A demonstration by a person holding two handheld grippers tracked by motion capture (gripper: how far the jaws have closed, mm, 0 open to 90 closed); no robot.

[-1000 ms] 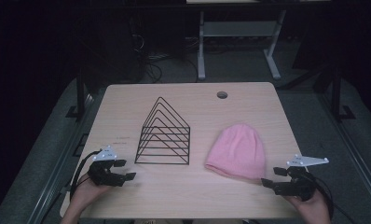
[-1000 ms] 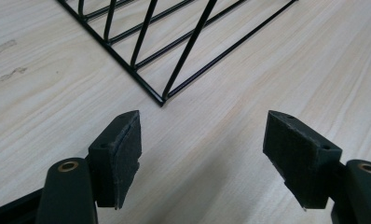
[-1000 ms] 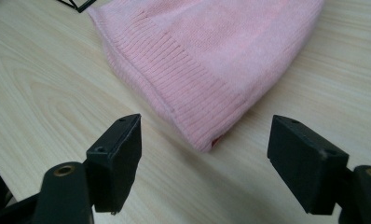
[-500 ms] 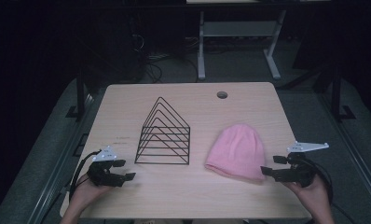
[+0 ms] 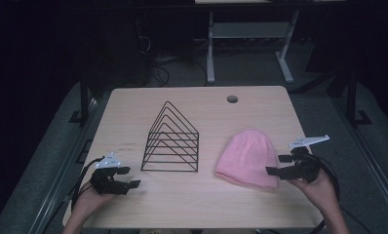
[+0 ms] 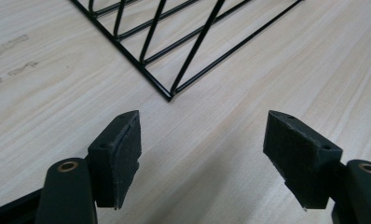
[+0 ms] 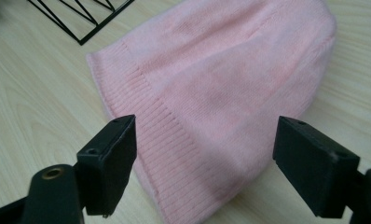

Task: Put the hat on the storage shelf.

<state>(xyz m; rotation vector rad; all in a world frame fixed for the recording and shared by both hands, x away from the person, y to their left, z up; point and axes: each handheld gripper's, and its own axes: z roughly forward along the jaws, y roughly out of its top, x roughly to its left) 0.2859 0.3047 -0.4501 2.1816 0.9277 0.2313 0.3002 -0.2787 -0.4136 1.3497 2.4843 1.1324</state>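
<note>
Moved: right gripper [image 5: 276, 165], forward to the pink beanie's [image 5: 248, 157] ribbed hem, jaws just opened wider, nothing pinched. Left gripper [image 5: 128, 178]: spread, idle beside wire rack [image 5: 171, 141]. Beanie flat, desk [image 5: 202, 204] right. Step: approach; next, likely close on hem.

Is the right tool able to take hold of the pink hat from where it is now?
Probably yes. The right tool is open, right at the edge of the pink hat, and the ribbed brim lies just ahead of its jaws with nothing between.
</note>
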